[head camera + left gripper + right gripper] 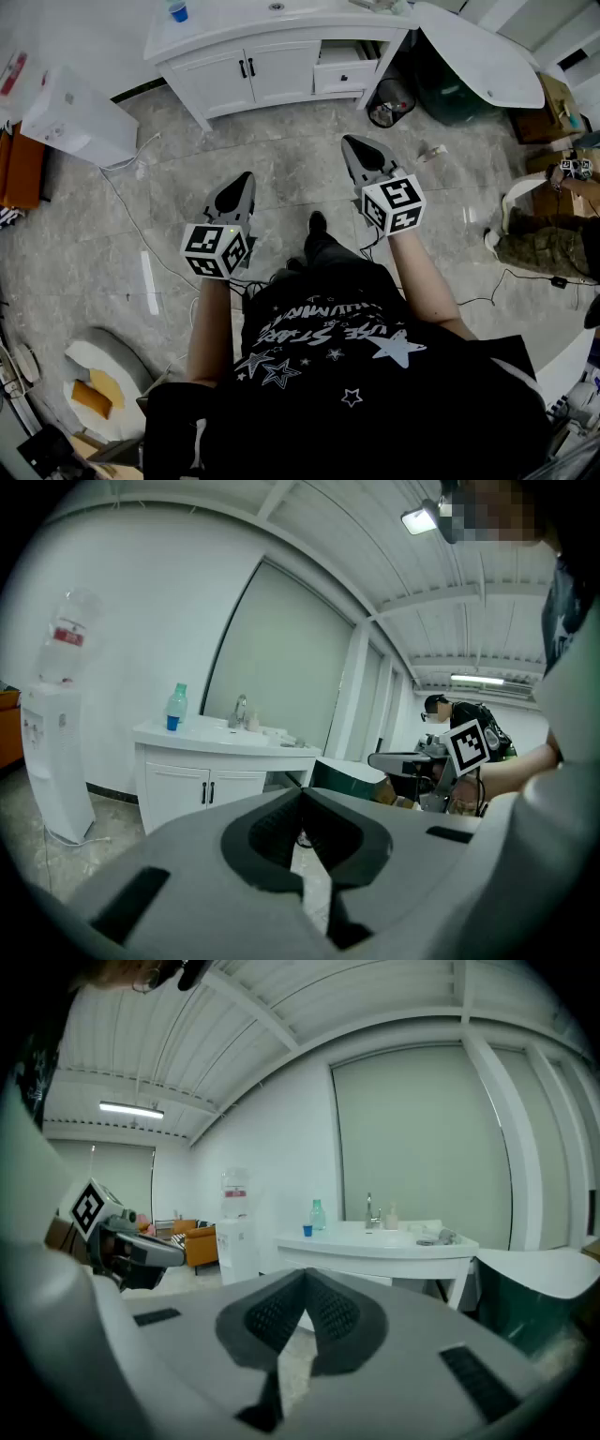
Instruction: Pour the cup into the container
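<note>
A small blue cup (178, 11) stands on the white vanity top (234, 28) across the room, beside a pale green bottle (317, 1215); the cup (307, 1230) is small in the right gripper view. In the left gripper view the cup (172, 723) sits in front of the bottle (176, 700). I cannot tell which thing is the container. My left gripper (242, 178) and right gripper (354, 142) hang over the floor, well short of the vanity. Both are shut with nothing between the jaws, which meet at their tips (302, 791) (305, 1274).
The vanity has a sink with a tap (240, 708) and cupboard doors (248, 70). A water dispenser (75, 117) stands at the left, a bin (391, 101) and a white table (478, 56) at the right. Cables (131, 220) trail over the marble floor. Another person (441, 710) is at the far right.
</note>
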`<state>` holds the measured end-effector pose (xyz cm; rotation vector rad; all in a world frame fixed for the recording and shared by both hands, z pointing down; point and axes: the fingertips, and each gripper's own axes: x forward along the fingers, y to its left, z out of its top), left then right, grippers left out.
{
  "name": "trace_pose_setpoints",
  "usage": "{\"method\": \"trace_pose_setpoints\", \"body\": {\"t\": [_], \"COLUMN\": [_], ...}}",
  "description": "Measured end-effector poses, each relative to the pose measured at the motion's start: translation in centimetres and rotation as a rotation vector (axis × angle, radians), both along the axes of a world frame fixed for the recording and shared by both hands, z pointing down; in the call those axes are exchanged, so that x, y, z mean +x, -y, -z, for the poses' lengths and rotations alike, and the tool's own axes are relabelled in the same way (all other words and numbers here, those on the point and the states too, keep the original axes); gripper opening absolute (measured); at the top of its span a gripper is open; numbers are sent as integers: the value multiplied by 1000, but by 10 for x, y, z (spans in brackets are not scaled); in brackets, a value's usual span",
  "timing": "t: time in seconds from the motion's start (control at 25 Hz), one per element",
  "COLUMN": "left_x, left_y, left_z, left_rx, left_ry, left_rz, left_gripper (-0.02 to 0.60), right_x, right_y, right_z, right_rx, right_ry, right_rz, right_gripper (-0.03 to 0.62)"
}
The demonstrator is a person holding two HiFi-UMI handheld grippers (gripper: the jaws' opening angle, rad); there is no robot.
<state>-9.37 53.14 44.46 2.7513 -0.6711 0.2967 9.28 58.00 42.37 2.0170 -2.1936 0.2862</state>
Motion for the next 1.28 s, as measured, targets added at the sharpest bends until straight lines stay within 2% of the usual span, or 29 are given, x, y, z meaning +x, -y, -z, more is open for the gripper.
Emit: {"method": "trace_pose_setpoints", "body": {"t": [0.52,1.08,1.16,1.28], "left_x": [-8,-34,-35,-37], "left_y": [0,10,15,30], "left_z": [-10,3,3,1], "left_rx": [-31,-7,-8,-6], "left_ry": [18,-1,-3,5], "left_rz": [38,63,67,77], "left_gripper": [9,9,9,9], "right_x": [-5,-8,-9,-9], "right_y": [0,15,23,42], "right_z": [-9,4,1,-5], "right_rx": [-23,36,30,23], "right_ry": [8,42,56,61], "right_rz": [29,-18,-3,11], "right_gripper": [6,9,151,226]}}
